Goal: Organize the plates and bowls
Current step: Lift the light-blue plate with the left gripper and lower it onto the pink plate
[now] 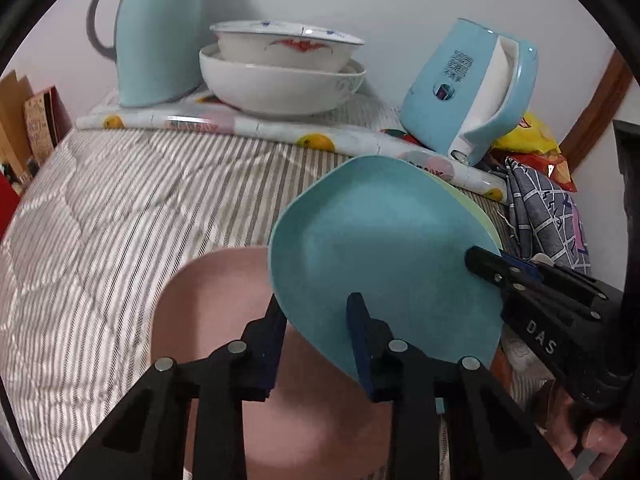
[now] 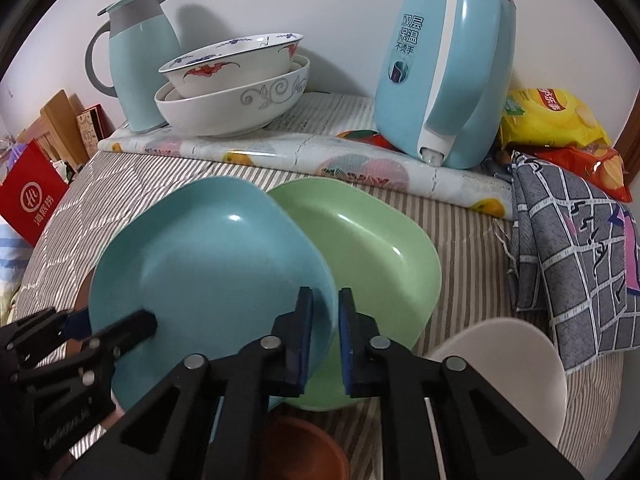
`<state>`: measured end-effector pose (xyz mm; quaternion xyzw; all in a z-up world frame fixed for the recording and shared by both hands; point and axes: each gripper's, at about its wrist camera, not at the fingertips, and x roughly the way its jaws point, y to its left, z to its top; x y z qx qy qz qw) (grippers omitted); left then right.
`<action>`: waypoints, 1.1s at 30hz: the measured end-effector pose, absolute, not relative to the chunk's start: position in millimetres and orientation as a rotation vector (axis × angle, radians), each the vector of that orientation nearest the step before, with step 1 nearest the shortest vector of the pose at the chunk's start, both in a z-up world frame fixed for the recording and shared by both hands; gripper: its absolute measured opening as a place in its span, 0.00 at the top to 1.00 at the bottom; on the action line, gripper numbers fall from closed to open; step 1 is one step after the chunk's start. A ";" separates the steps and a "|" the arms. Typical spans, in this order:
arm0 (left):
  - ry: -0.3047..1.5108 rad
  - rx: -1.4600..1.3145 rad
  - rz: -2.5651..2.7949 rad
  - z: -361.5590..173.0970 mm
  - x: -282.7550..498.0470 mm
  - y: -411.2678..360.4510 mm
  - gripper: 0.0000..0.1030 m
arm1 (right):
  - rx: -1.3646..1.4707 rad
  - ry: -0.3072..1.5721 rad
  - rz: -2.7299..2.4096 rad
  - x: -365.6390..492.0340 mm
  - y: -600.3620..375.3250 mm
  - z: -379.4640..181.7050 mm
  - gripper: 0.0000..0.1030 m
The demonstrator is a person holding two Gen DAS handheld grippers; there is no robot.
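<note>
A teal plate point(image 1: 384, 240) point(image 2: 216, 268) is held tilted above the striped cloth. My left gripper point(image 1: 318, 312) straddles its edge, jaws apart, over a pink plate point(image 1: 216, 304). My right gripper point(image 2: 325, 300) straddles the plate's other edge with a narrow gap; whether it grips is unclear. It also shows in the left wrist view point(image 1: 484, 262). A green plate point(image 2: 372, 248) lies flat behind the teal one. Two white bowls point(image 2: 236, 92) are nested at the back. A white bowl point(image 2: 516, 360) and a brown bowl point(image 2: 304, 448) sit close to me.
A teal thermos jug point(image 2: 136, 60) and a blue electric kettle point(image 2: 444, 68) stand at the back on a fruit-print mat point(image 2: 304, 152). Snack bags point(image 2: 556, 120) and a grey patterned cloth point(image 2: 576, 264) lie right. A red bag point(image 2: 32, 200) is left.
</note>
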<state>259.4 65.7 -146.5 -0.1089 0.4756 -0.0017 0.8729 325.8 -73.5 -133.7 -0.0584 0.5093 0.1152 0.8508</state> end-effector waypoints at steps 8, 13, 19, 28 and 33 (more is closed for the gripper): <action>0.972 -0.238 -0.015 -137.7 252.5 70.5 0.79 | -0.058 1.084 0.203 311.0 -82.5 -126.1 0.92; 0.968 -0.232 -0.015 -130.7 242.1 77.5 0.80 | -0.042 1.080 0.189 298.0 -76.8 -117.2 0.92; 0.961 -0.230 0.004 -123.9 226.1 95.5 0.80 | -0.025 1.076 0.195 280.4 -62.2 -109.4 0.92; 0.976 -0.250 0.035 -129.0 210.9 125.5 0.80 | -0.022 1.097 0.231 261.9 -31.1 -112.1 0.92; 0.983 -0.254 0.032 -133.3 207.9 131.5 0.80 | -0.028 1.105 0.230 256.0 -22.4 -116.7 0.92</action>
